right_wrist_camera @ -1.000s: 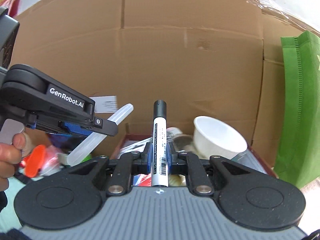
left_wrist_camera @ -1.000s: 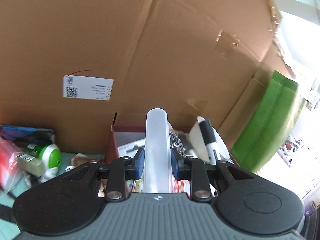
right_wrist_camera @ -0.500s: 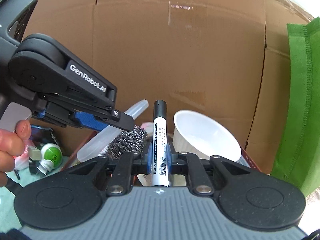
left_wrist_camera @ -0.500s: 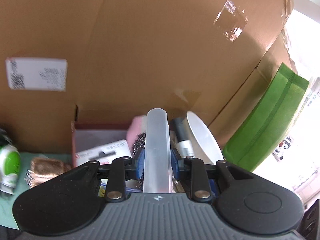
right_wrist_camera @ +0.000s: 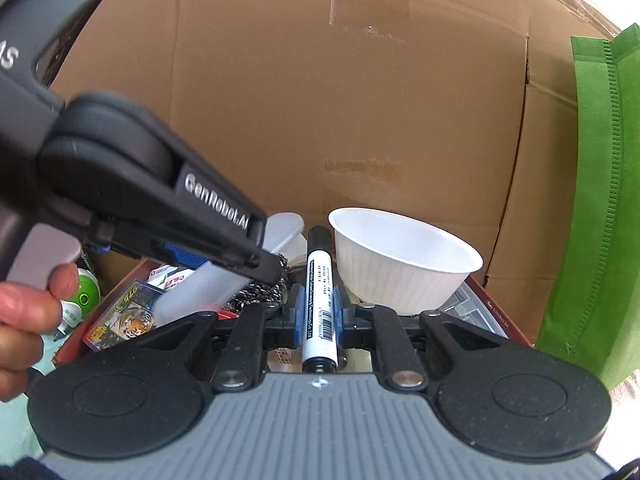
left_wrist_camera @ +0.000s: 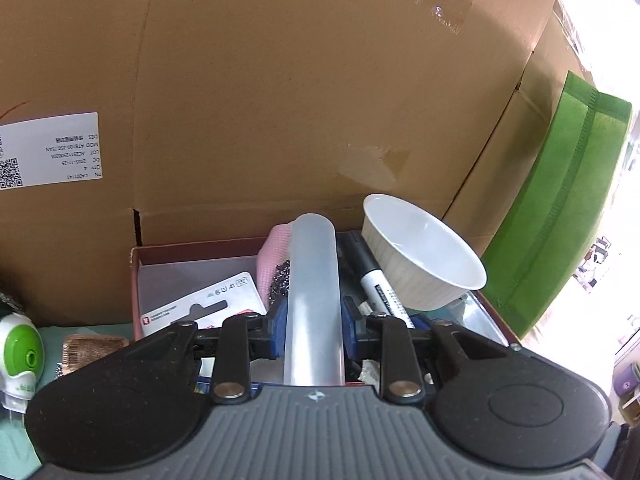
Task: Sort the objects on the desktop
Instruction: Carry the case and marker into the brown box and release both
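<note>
My left gripper (left_wrist_camera: 314,316) is shut on a translucent white plastic tube (left_wrist_camera: 313,280), held over a red-walled box (left_wrist_camera: 180,246). My right gripper (right_wrist_camera: 318,312) is shut on a black-and-white marker (right_wrist_camera: 319,296), held over the same box (right_wrist_camera: 492,308). The marker also shows in the left wrist view (left_wrist_camera: 376,280), just right of the tube. The left gripper body (right_wrist_camera: 168,200) and the tube (right_wrist_camera: 216,288) cross the left of the right wrist view. A white paper bowl (left_wrist_camera: 424,256) (right_wrist_camera: 404,260) sits tilted in the box's right part.
The box holds a steel wool scrubber (right_wrist_camera: 260,292), a pink cloth (left_wrist_camera: 274,256), a card pack (left_wrist_camera: 200,308) and a tiger-print pack (right_wrist_camera: 124,316). A large cardboard box (left_wrist_camera: 280,100) stands behind. A green bag (left_wrist_camera: 560,220) is at right. A green-white bottle (left_wrist_camera: 22,352) stands left.
Both grippers have moved forward and lower over the red box, and closer together. The bowl and box contents look larger. Both grips are unchanged.
</note>
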